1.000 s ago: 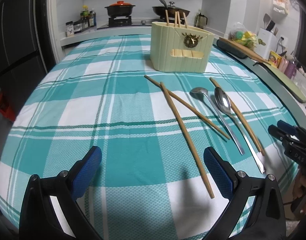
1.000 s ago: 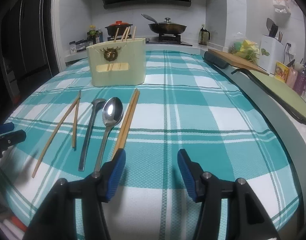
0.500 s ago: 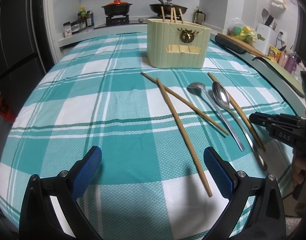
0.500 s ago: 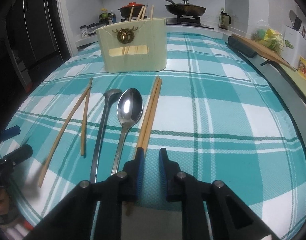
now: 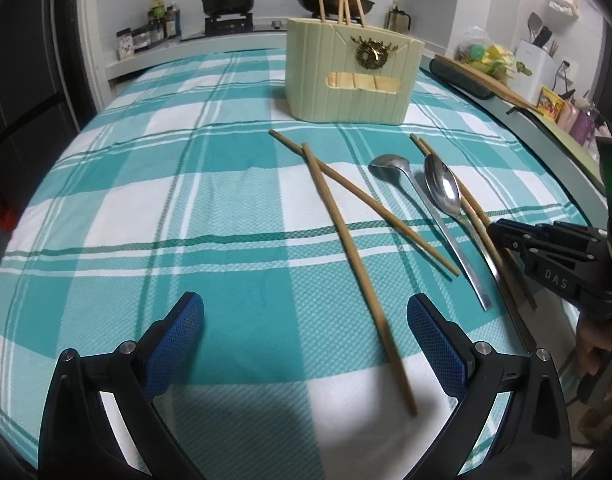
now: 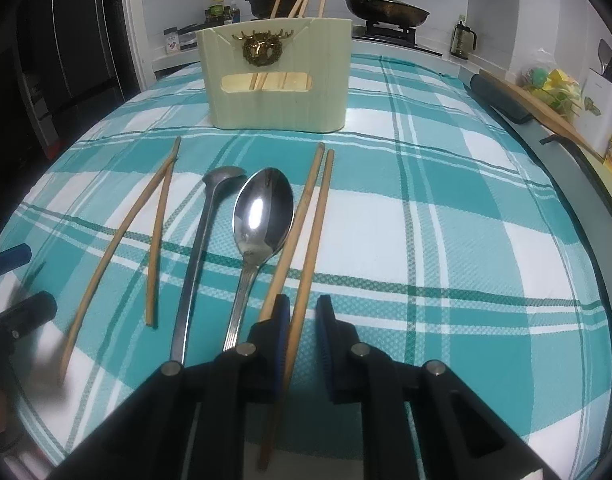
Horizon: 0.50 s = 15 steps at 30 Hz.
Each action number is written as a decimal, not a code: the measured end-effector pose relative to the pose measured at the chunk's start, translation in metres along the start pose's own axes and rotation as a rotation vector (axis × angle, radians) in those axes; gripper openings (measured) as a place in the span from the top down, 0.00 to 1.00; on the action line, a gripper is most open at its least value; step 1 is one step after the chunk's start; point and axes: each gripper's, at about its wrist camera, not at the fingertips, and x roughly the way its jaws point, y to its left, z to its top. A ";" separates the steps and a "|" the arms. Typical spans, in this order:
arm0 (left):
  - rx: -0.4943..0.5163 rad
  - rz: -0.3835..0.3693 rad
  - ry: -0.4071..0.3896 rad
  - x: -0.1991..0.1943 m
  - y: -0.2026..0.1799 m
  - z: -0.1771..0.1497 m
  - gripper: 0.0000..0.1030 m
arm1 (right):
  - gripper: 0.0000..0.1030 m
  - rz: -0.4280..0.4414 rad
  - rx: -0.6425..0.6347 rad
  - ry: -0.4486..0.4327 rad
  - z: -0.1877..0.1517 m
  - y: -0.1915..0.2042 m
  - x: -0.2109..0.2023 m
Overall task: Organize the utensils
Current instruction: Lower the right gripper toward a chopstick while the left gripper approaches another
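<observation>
On the table: everything's sitting on a teal checked tablecloth, with the cream utensil holder standing at the far side.
Right hand-held gripper: jaws are closing around the near end of one chopstick from the right-hand chopstick pair; its twin is lying just outside the left pad, so it looks like it's only getting one.
Left hand-held gripper: hanging wide apart over the cloth, gripping nothing.
Handling guess: the chopsticks are looking light, stiff and thin, probably rolling easily, so pinching near the thick end seems sensible.
Spoons: shiny, likely slippery metal; take them mid-handle.
Count, loose chopsticks: four, counting the crossed pair.
Count, spoons: two, a big spoon and a small ladle spoon.
Count, chopsticks in the holder: around four sticking up.
</observation>
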 end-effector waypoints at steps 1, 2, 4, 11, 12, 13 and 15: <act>0.011 0.004 0.001 0.004 -0.003 0.002 0.02 | 0.89 -0.008 -0.001 -0.001 0.000 0.000 0.000; 0.025 0.019 -0.001 0.008 -0.007 0.004 0.02 | 0.91 -0.013 0.001 -0.002 -0.001 0.000 -0.001; 0.055 0.062 0.011 0.018 -0.013 0.010 0.02 | 0.92 -0.018 0.011 -0.003 -0.003 -0.001 -0.002; 0.031 0.100 0.090 0.043 -0.007 0.026 0.02 | 0.91 -0.014 0.005 0.020 -0.004 -0.007 -0.005; 0.027 0.104 0.093 0.045 -0.006 0.028 0.02 | 0.91 -0.009 0.002 0.025 -0.004 -0.007 -0.005; 0.022 0.106 0.095 0.047 -0.004 0.030 0.02 | 0.91 -0.007 -0.004 0.028 -0.004 -0.008 -0.005; 0.010 0.104 0.104 0.052 0.001 0.036 0.02 | 0.89 -0.006 -0.020 0.035 -0.002 -0.008 -0.004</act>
